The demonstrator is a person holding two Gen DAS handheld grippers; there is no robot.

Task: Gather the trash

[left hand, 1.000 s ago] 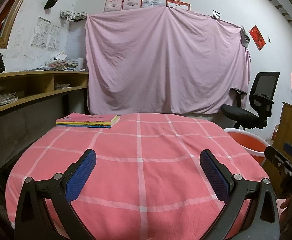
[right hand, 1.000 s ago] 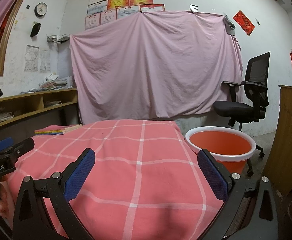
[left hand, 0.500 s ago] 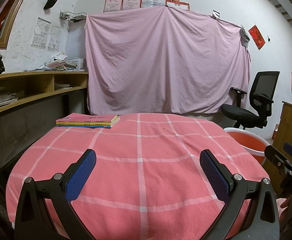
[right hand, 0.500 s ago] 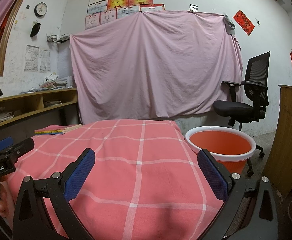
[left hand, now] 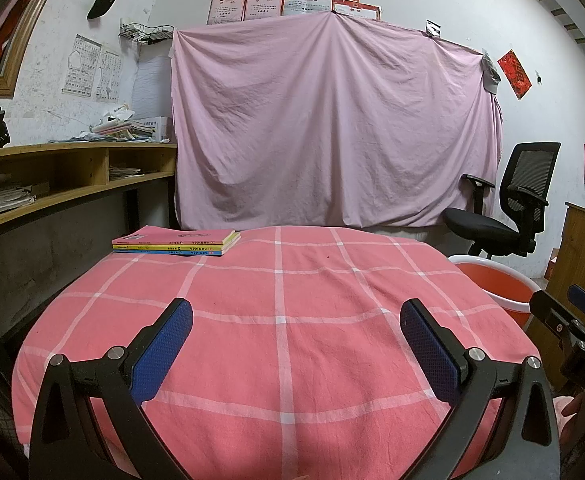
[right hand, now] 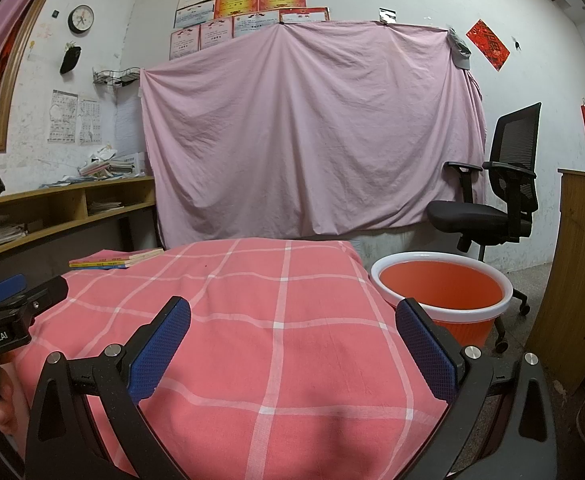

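Observation:
My left gripper [left hand: 294, 322] is held open over the near edge of a table covered with a pink checked cloth [left hand: 284, 304], nothing between its blue pads. My right gripper [right hand: 290, 320] is open too, over the table's right near corner. An orange bucket with a white rim [right hand: 440, 288] stands on the floor right of the table; its edge shows in the left wrist view as the bucket [left hand: 492, 284]. No loose trash shows on the cloth. Each gripper sees the other at its frame edge: the right gripper [left hand: 572, 320], the left gripper [right hand: 16, 300].
A small stack of thin books [left hand: 176, 242] lies at the table's far left corner. A black office chair [right hand: 492, 200] stands behind the bucket. Wooden shelves [left hand: 52, 176] run along the left wall, a wooden cabinet [right hand: 572, 272] is at right, and a pink sheet [left hand: 332, 128] hangs behind.

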